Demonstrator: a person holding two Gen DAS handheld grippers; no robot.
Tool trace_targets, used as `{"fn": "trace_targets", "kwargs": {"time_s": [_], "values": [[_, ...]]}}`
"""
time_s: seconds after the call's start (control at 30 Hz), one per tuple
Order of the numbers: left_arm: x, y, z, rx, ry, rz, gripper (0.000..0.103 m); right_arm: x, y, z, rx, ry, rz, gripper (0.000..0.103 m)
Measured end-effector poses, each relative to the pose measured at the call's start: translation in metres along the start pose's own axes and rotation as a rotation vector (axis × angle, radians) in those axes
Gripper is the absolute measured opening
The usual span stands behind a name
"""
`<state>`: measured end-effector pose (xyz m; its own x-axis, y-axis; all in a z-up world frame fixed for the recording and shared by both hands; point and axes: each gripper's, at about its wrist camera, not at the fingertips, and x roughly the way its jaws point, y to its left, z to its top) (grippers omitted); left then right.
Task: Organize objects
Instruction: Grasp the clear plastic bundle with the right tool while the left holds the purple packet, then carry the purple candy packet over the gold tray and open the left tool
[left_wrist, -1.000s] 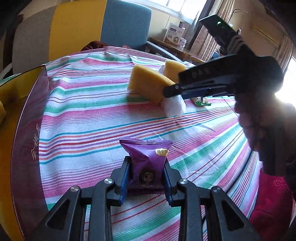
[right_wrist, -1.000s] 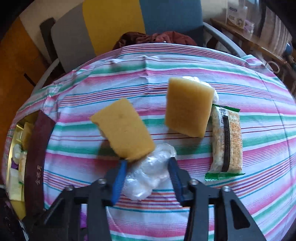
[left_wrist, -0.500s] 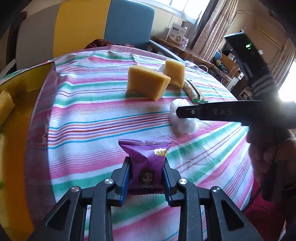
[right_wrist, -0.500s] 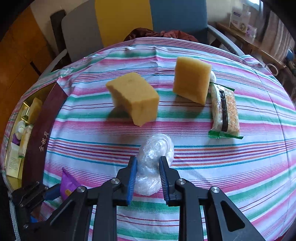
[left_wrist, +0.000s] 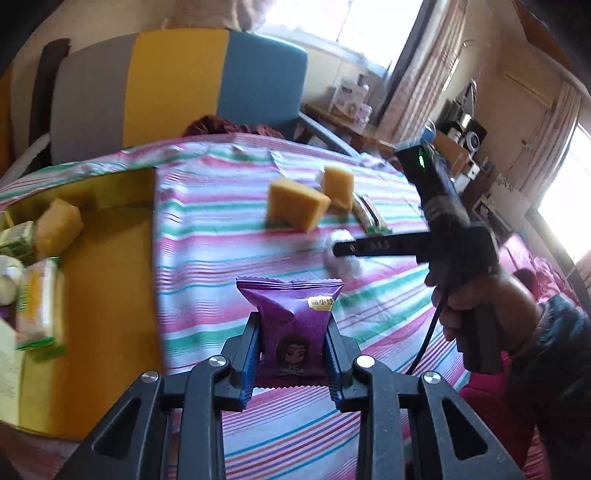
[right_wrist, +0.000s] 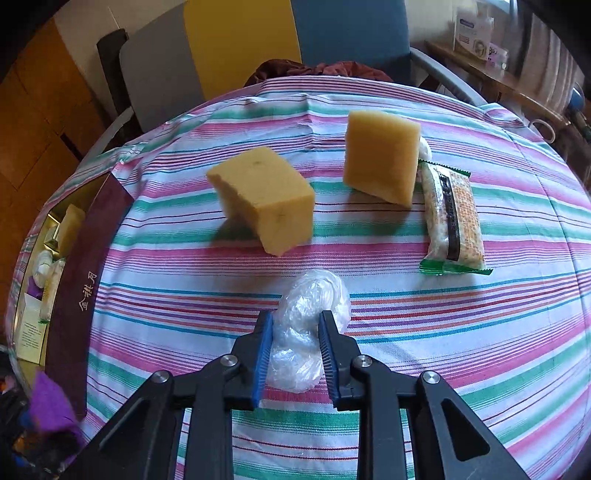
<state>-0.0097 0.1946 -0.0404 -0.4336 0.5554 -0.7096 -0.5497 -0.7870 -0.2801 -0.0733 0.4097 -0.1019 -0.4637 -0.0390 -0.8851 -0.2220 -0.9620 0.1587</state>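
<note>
Purple snack packet (left_wrist: 291, 325) clamped in left claw (left_wrist: 292, 354); plastic wad (right_wrist: 306, 325) in right claw (right_wrist: 295, 347).

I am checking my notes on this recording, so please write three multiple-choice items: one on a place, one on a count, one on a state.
1. Where does the green-edged cracker packet lie?
A. inside the box
B. on the striped cloth, right of the sponges
C. in a gripper

2. How many yellow sponges lie on the cloth?
A. two
B. one
C. four

3. What does the left gripper hold?
A. nothing
B. a sponge
C. the purple snack packet

Answers: 1 B, it lies flat beside the right sponge. 2 A, that one and the left sponge. 3 C, fingers clamp its sides.
</note>
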Motion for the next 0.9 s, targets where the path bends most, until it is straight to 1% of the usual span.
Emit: {"fn": "trace_targets", "kwargs": {"time_s": [0.13, 0.27, 0.37, 0.47, 0.57, 0.63, 0.73, 0.8, 0.87, 0.9], "values": [[-0.031, 0.028, 0.006, -0.06, -0.052, 0.029, 0.03, -0.001, 0.0, 0.0, -0.005, 0.0, -0.003, 0.026], [-0.056, 0.073, 0.011, -0.169, -0.089, 0.084, 0.03, -0.001, 0.003, -0.001, -0.026, -0.004, -0.018, 0.026], [-0.064, 0.11, 0.011, -0.256, -0.086, 0.113, 0.03, 0.001, 0.007, -0.001, -0.046, -0.008, -0.031, 0.026], [-0.063, 0.14, 0.014, -0.336, -0.064, 0.124, 0.03, 0.002, 0.012, -0.002, -0.075, -0.014, -0.052, 0.026], [-0.053, 0.151, 0.024, -0.332, -0.045, 0.148, 0.03, 0.002, 0.014, -0.001, -0.089, -0.016, -0.063, 0.026], [-0.043, 0.156, 0.034, -0.338, -0.027, 0.133, 0.03, 0.003, 0.014, -0.001, -0.096, -0.018, -0.066, 0.026], [-0.023, 0.161, 0.054, -0.315, -0.008, 0.152, 0.03, 0.003, 0.016, -0.001, -0.103, -0.019, -0.072, 0.026], [-0.005, 0.167, 0.068, -0.296, 0.017, 0.166, 0.03, 0.003, 0.016, -0.001, -0.106, -0.019, -0.073, 0.026], [0.015, 0.175, 0.081, -0.284, 0.06, 0.167, 0.03, 0.003, 0.017, -0.002, -0.109, -0.019, -0.074, 0.026], [0.026, 0.18, 0.088, -0.288, 0.081, 0.181, 0.03, 0.003, 0.017, -0.002, -0.111, -0.019, -0.075, 0.026]]}}
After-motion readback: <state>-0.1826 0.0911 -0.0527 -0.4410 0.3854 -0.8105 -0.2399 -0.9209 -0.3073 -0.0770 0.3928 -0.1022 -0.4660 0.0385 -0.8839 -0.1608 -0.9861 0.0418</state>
